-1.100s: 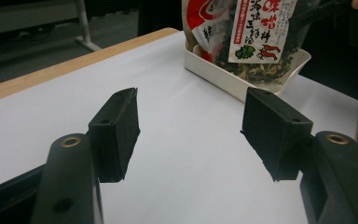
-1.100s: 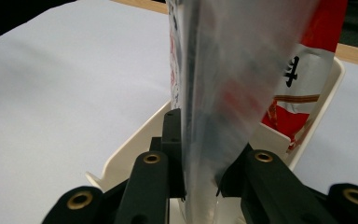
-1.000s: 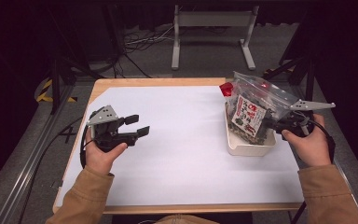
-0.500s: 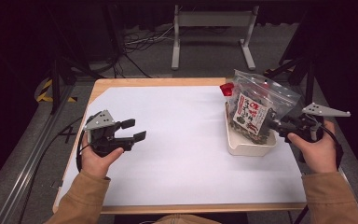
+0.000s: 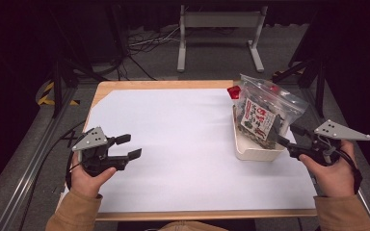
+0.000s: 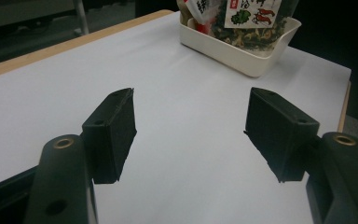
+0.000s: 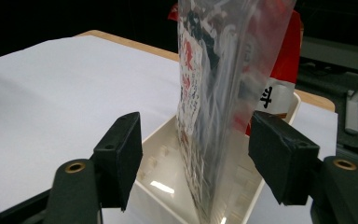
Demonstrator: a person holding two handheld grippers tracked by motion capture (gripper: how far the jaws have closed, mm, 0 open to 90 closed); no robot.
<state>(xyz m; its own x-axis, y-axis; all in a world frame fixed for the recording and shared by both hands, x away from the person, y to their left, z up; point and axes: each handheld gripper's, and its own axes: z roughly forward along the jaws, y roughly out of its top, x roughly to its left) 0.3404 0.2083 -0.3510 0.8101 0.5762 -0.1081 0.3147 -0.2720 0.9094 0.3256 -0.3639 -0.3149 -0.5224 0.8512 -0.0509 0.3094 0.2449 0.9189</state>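
Right gripper [image 5: 296,139]: jaws have just been opening, now wide, with the bag [image 5: 262,113] upright and edge-on between them, untouched, standing in the white tray [image 5: 250,150] directly ahead. Left gripper [image 5: 129,147]: wide, empty, well apart. White sheet [image 5: 183,144] over wooden table [image 5: 164,85]; room dark.

The high view looks forward and down from above the counter's [image 5: 183,144] near edge, taking in the whole top. The left tongs' [image 6: 191,135] camera sits low, facing across toward the white tray [image 6: 242,46]. The right tongs' [image 7: 196,154] camera looks closely at that tray [image 7: 168,158] and its clear bag [image 7: 219,93], shared by all views.
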